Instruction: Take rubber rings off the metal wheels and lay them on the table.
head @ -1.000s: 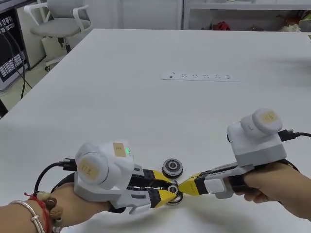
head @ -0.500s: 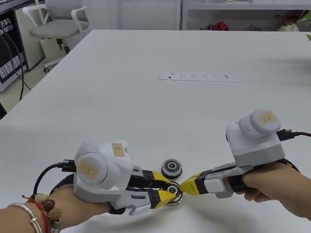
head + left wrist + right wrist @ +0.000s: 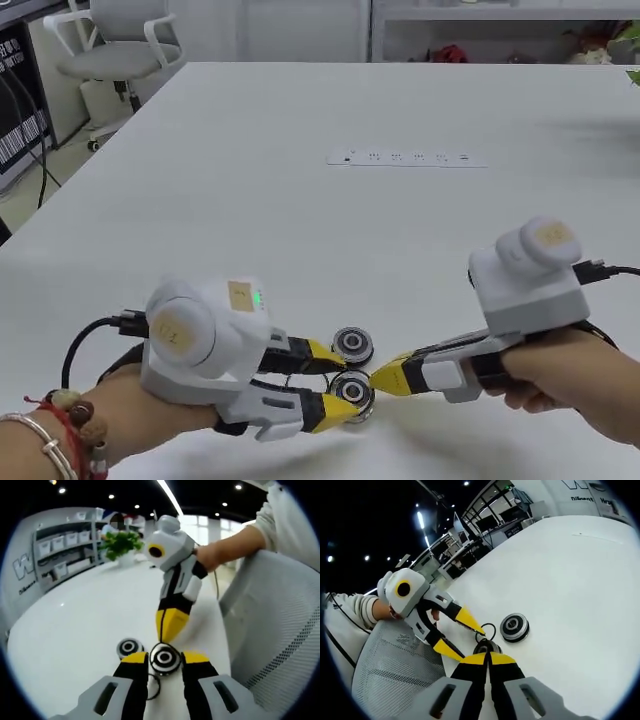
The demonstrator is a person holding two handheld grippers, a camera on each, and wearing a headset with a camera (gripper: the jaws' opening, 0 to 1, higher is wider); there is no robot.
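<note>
Clamped between the yellow tips of the left gripper (image 3: 335,382): one metal wheel (image 3: 352,390), down at table level near the front edge of the white table (image 3: 300,220); resting on it or lifted a little, cannot tell. Left jaws parted just as wide as the wheel, one tip pressing on each side of its rim.

Just behind that wheel, inside the spread of the same jaws, a thin black rubber ring (image 3: 488,630) in a loose loop; lying free or touching the wheel, cannot tell.

Coming in from the opposite side, the right gripper (image 3: 380,378), jaws closed tip against tip, point right at the rim of the clamped wheel; whether touching it, or pinching anything thin, cannot tell.

Just beyond the far jaw of the left gripper, a second wheel (image 3: 353,343), flat on the table, dark around its rim, close beside the clamped one.

Farther back at mid-table, a white power strip (image 3: 407,158). Past the far left corner, a grey office chair (image 3: 110,40).
</note>
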